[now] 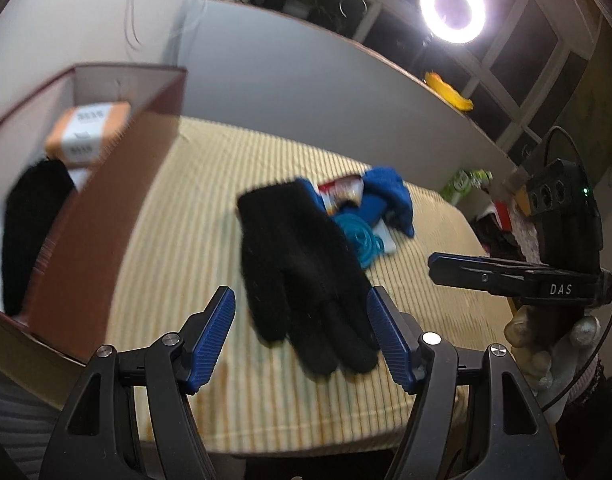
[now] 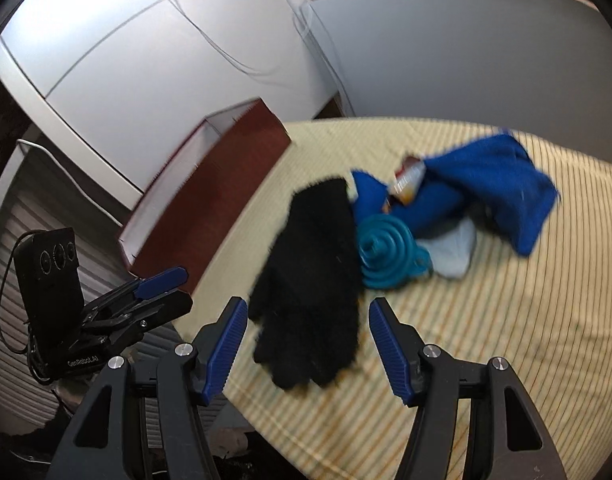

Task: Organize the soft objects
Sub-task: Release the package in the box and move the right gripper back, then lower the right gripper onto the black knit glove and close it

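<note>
A black fuzzy glove (image 1: 302, 272) lies on the yellow striped table cover (image 1: 194, 240), fingers toward me; it also shows in the right wrist view (image 2: 310, 280). Behind it lie a blue cloth (image 2: 494, 184), a teal coiled item (image 2: 386, 256), a pale blue soft item (image 2: 454, 252) and a red-white packet (image 2: 408, 180). My left gripper (image 1: 300, 340) is open and empty, its fingers either side of the glove's fingertips. My right gripper (image 2: 308, 344) is open and empty, just before the glove. A brown box (image 1: 106, 208) at the left holds a black soft item (image 1: 30, 232) and an orange-white pack (image 1: 86, 132).
The brown box (image 2: 210, 192) stands at the table's left edge. A grey wall panel (image 1: 306, 92) backs the table. A ring light (image 1: 453, 9) shines at upper right. The other gripper shows in each view: the right one (image 1: 506, 276) and the left one (image 2: 146, 300).
</note>
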A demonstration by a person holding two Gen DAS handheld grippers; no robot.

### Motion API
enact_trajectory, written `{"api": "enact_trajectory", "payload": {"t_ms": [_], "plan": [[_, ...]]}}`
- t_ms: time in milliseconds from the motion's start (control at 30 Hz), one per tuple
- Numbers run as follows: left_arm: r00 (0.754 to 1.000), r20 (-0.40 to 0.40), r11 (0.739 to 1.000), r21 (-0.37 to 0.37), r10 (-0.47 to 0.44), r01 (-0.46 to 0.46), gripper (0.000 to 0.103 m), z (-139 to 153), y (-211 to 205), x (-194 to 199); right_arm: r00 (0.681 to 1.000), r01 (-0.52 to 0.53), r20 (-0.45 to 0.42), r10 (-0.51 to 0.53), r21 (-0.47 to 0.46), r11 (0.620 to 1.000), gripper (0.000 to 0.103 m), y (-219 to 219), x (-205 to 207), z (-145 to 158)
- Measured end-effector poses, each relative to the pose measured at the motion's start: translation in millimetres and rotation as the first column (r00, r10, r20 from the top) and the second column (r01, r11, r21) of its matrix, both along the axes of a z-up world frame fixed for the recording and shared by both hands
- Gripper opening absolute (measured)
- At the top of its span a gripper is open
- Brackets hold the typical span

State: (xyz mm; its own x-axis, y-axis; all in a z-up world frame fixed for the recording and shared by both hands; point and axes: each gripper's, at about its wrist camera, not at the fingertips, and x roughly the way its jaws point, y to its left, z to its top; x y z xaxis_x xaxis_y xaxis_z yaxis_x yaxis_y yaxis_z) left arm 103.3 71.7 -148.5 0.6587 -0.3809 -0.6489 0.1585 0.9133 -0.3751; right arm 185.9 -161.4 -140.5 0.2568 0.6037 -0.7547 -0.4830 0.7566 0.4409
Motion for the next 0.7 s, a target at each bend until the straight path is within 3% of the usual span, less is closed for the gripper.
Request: {"api": "enact_trajectory", "payload": {"t_ms": [167,367,700], "plan": [[0.998,-0.040,0.998,0.026,-0.057,0.058,0.068,-17,-16,6,0.996,-0.004,-0.091,0.005,0.016,1.000,0.060,-2,2,-25],[0.996,-0.054,0.994,0.083,-0.070,0.075,0.068,-24,-18,14,0.992,-0.017,-0.128,0.019,0.020,1.000,0.060,9,7,-38],[0.993,-0.079,0.990,0.101,-0.090,0.097,0.068,-36,-20,30,0.985,-0.008,-0.174,0.010,0.015,1.000,0.060,23,21,-50]]}}
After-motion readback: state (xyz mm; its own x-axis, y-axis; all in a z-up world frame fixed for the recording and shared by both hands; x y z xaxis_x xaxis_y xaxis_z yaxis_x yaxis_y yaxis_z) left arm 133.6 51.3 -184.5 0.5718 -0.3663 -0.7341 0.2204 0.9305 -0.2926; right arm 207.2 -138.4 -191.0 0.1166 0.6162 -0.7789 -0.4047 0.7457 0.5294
